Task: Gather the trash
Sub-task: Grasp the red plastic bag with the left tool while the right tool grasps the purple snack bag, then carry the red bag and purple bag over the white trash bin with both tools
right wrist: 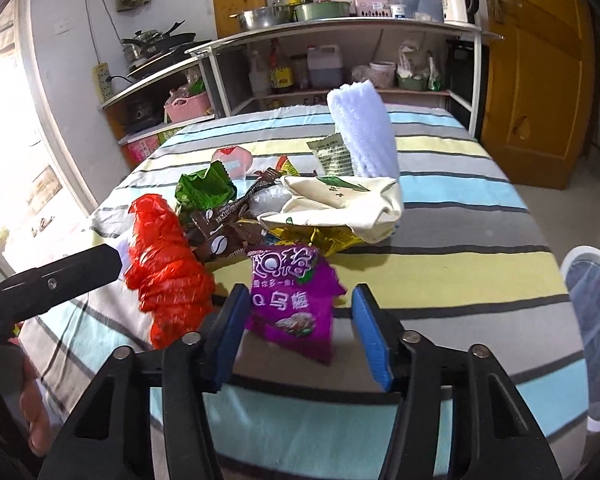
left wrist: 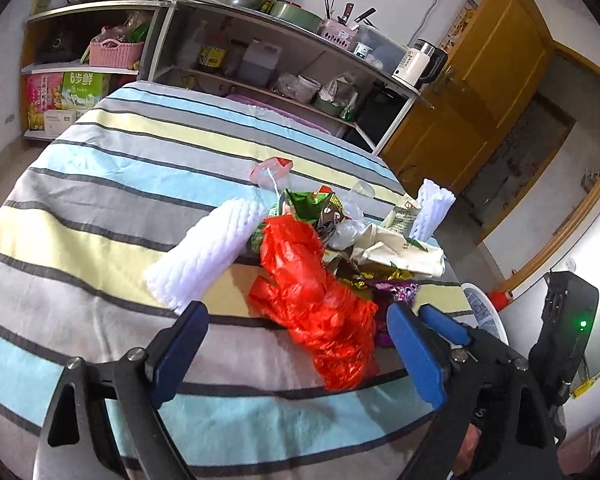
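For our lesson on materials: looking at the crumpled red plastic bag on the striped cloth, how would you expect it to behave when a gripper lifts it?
The red plastic bag looks thin and crinkled, so it would probably sag and drape rather than hold its shape. It seems very light for its bulk. Its glossy film may slip between the left gripper fingers unless several folds are pinched together.

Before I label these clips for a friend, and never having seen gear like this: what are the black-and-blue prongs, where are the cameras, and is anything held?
No robot: a person holds two hand-operated grippers, each with a camera looking along its blue-padded fingers. One picture comes from the left gripper, one from the right gripper. Both are open and hold nothing. On the striped cloth lies a trash pile: a red plastic bag, a purple snack wrapper between the right fingers but ungripped, a cream bag, white foam sleeves and more wrappers. A white-rimmed bin stands beside the table.
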Tool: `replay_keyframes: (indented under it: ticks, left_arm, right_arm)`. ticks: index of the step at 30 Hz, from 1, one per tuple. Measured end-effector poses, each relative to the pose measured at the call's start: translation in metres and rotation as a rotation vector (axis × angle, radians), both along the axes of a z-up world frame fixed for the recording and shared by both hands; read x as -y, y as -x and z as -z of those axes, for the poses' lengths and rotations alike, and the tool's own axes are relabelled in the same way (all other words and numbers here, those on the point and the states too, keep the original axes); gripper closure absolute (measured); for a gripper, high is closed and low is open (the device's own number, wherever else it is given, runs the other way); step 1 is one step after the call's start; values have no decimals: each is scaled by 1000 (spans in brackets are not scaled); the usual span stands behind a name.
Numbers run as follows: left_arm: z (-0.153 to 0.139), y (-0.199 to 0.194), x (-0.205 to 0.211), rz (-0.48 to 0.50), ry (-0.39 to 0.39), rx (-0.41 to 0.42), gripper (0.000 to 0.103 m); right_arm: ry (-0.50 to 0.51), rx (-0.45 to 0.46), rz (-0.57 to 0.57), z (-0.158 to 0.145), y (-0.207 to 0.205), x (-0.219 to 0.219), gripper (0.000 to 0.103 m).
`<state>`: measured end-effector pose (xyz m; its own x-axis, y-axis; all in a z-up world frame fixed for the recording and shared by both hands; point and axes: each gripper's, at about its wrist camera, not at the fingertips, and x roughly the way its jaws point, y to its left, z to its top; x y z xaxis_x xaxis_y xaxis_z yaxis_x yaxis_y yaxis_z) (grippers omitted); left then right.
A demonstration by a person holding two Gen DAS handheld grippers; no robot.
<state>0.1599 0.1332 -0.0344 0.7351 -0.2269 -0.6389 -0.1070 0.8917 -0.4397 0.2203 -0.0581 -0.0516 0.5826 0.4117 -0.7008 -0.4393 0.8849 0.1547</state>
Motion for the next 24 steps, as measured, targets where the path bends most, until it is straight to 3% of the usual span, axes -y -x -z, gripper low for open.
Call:
replay_keyframes:
  ticks: [4, 6, 15, 20, 24]
  left_arm:
    - [1, -9, 2, -5, 15, -12, 14]
    - [1, -13, 5, -10, 17, -18, 17]
    - [5, -25, 16, -28, -19, -67, 39]
    - [5, -28, 21, -19, -43, -77, 55]
    - [2, -25, 24, -5, -66, -65, 61]
  right_arm:
    - [-17, -21, -1, -1, -5, 4, 65]
    - [-15, -17, -4, -2, -5, 4, 74]
    - [-15, -10, -1, -1, -3, 8, 93]
    - [-27, -19, 4, -2, -2, 14, 96]
    - [-33, -13, 5, -5, 2, 18, 98]
